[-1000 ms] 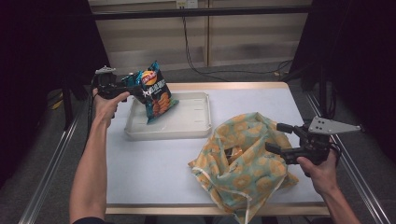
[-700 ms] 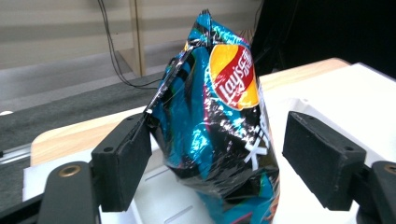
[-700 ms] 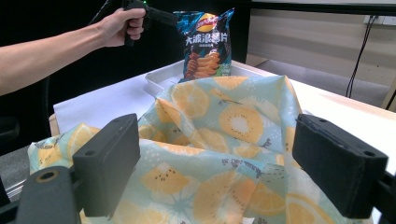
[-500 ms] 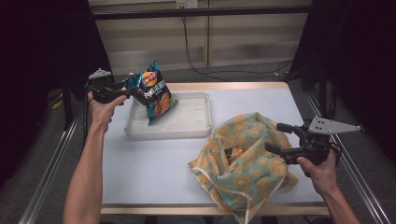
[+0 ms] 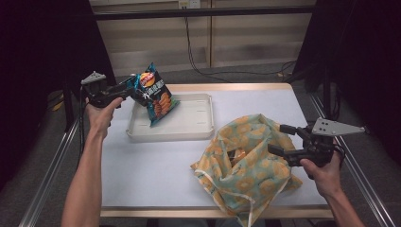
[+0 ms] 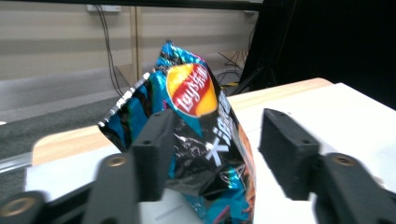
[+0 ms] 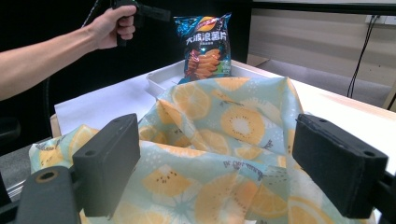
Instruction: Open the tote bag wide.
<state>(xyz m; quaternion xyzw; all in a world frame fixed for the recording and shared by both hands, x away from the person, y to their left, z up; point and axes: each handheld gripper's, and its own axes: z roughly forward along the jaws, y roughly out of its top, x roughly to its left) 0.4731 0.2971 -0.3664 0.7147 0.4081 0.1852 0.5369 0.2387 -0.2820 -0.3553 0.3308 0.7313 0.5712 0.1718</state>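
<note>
The chip bag (image 5: 155, 94) stands tilted at the left end of the white tray (image 5: 189, 127), its lower corner resting inside the tray and its top leaning toward the left gripper (image 5: 137, 93). In the left gripper view the bag (image 6: 196, 140) sits between the jaws, which have just been closing; one jaw touches the foil, the other stands just clear, so the jaws are apart and no clamp is confirmed. The tray lies on the white table (image 5: 156, 175). To the right, the orange-print cloth bag (image 5: 246, 161) lies crumpled (mouth open). The right gripper (image 5: 279, 139) hovers at its edge, jaws apart, gripping nothing.
</note>
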